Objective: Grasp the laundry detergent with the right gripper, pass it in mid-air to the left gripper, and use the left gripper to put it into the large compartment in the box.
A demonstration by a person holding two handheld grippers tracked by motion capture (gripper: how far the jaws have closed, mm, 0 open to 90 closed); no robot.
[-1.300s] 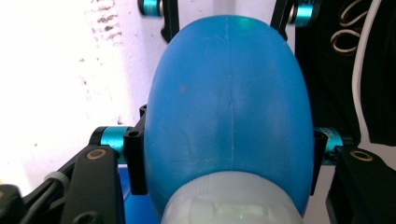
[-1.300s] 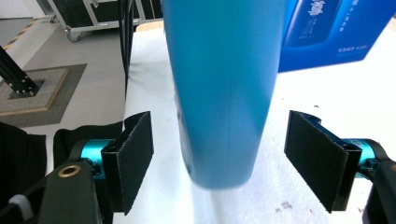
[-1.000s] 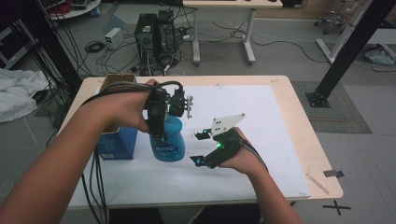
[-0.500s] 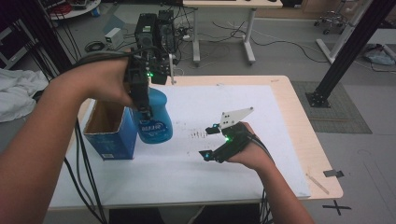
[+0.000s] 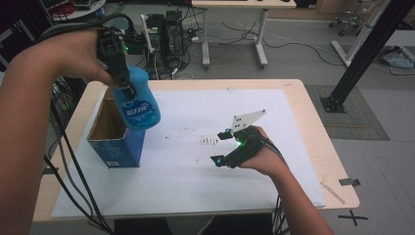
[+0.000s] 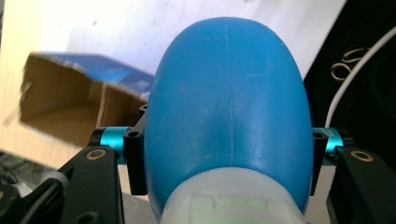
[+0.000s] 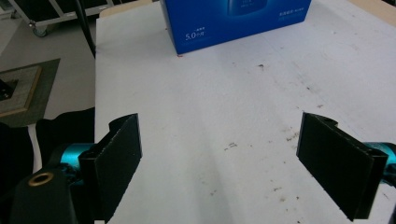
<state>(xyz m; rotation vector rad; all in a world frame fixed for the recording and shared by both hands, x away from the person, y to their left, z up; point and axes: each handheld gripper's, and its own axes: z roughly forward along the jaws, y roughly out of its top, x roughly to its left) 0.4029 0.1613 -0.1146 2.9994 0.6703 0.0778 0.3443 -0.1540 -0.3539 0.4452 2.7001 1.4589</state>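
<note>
One blue bottle (image 5: 139, 105) in left gripper (image 5: 120, 63) jaws, above one box (image 5: 115, 139); right gripper (image 5: 222, 147) jaws apart.

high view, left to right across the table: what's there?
Box → marks on the paper → right gripper → stick → tape. The bottle, shut in the left gripper, overlaps the box, so I leave it unplaced.

Blue bottle (image 5: 139, 105) tilted above open box (image 5: 116, 142)
</note>
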